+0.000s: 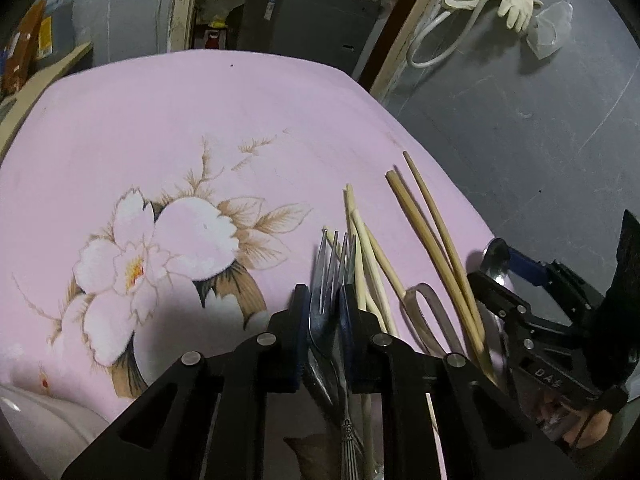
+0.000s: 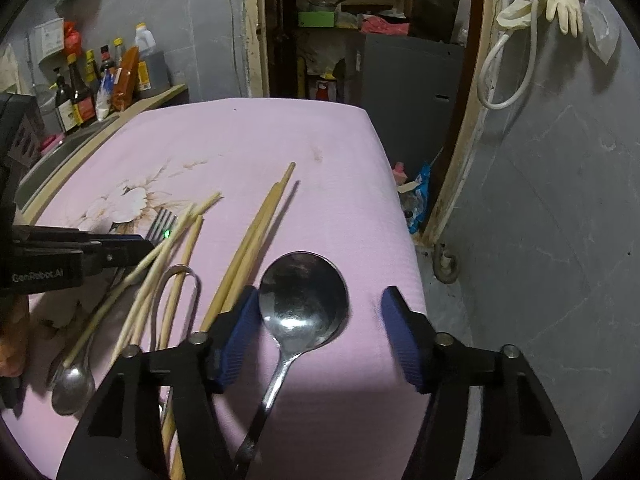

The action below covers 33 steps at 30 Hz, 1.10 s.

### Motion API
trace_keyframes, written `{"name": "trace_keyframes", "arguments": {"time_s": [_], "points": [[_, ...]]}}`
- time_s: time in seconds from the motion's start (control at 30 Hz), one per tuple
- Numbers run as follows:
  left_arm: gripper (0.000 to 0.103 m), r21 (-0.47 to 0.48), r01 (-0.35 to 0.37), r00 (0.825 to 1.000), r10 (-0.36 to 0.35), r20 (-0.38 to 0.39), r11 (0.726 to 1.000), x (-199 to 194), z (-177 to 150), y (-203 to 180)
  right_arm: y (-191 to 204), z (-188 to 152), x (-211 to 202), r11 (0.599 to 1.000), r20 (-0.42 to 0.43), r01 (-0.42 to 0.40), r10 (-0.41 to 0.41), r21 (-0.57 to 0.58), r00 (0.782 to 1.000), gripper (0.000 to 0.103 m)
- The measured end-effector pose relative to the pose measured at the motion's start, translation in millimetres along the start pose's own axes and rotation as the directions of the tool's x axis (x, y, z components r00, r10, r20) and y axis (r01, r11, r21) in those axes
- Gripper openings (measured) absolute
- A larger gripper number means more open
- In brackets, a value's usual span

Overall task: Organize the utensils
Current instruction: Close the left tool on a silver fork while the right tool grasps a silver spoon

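In the left wrist view my left gripper (image 1: 324, 296) is shut on a metal fork (image 1: 332, 256), tines pointing away, over the pink flowered cloth (image 1: 200, 120). Pale chopsticks (image 1: 360, 240) and a darker pair (image 1: 432, 240) lie just right of it. In the right wrist view my right gripper (image 2: 320, 320) stands open, its blue pads (image 2: 236, 332) on either side of a large metal spoon (image 2: 304, 296) that lies on the cloth. The left gripper (image 2: 136, 244) is at the left with the fork (image 2: 162, 224). A small spoon (image 2: 72, 388) lies at the lower left.
A thin looped piece (image 2: 176, 276) lies among the chopsticks (image 2: 176, 248). The cloth's right edge (image 2: 404, 208) drops to a grey floor. Bottles (image 2: 88, 84) line a counter at the back left. A white bowl rim (image 1: 40, 432) shows at the lower left.
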<state>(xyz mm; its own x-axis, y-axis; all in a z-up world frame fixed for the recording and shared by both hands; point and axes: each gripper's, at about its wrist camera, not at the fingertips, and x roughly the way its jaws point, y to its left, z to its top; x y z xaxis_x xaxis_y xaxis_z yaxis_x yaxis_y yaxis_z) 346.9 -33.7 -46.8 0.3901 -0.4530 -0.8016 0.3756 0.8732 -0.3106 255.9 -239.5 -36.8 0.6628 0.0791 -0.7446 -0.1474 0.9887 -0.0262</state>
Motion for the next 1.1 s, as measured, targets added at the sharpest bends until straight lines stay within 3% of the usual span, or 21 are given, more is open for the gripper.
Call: {"name": "trace_keyframes", "arguments": {"time_s": [0.13, 0.37, 0.57, 0.67, 0.73, 0.87, 0.97, 1.0, 1.1], "points": [[0.006, -0.02, 0.007, 1.0, -0.007, 0.001, 1.0, -4.5, -4.8, -2.7, 4.1, -0.5, -1.5, 1.0, 0.003, -0.025, 0.025, -0.011, 1.0, 0.04], [0.003, -0.002, 0.012, 1.0, -0.012, -0.005, 1.0, -19.8, -24.4, -9.5, 5.6, -3.0, -6.0, 0.994, 0.014, -0.109, 0.109, 0.004, 0.994, 0.04], [0.005, 0.034, -0.034, 0.999, 0.033, 0.031, 0.999, -19.5, -24.3, -10.6, 1.7, -4.1, -9.3, 0.99, 0.026, -0.134, 0.133, 0.035, 0.991, 0.04], [0.014, 0.046, -0.032, 0.999, 0.031, 0.024, 0.998, -11.8, -17.4, -12.0, 2.4, -5.5, -10.7, 0.99, 0.028, -0.136, 0.135, 0.04, 0.99, 0.04], [0.028, 0.045, -0.01, 1.0, 0.009, 0.018, 0.999, -7.4, -11.4, -12.9, 2.7, -6.4, -11.2, 0.99, 0.029, -0.137, 0.136, 0.043, 0.99, 0.04], [0.03, 0.072, -0.016, 1.0, 0.015, 0.006, 0.997, 0.7, -7.6, -16.0, 0.5, -7.3, -11.1, 0.989, 0.027, -0.137, 0.135, 0.051, 0.99, 0.04], [0.026, 0.083, -0.014, 1.0, 0.014, 0.003, 0.996, 3.2, -6.8, -17.5, 0.9, -7.9, -11.5, 0.991, 0.028, -0.126, 0.125, 0.052, 0.992, 0.041], [0.017, 0.085, -0.011, 1.0, 0.011, -0.003, 0.996, 3.9, -7.2, -17.5, 1.7, -8.1, -11.1, 0.991, 0.026, -0.123, 0.122, 0.051, 0.992, 0.041], [0.009, 0.075, 0.008, 1.0, -0.007, -0.005, 0.997, 2.9, -5.8, -19.7, 4.2, -8.4, -11.1, 0.993, 0.022, -0.115, 0.114, 0.041, 0.993, 0.045]]}}
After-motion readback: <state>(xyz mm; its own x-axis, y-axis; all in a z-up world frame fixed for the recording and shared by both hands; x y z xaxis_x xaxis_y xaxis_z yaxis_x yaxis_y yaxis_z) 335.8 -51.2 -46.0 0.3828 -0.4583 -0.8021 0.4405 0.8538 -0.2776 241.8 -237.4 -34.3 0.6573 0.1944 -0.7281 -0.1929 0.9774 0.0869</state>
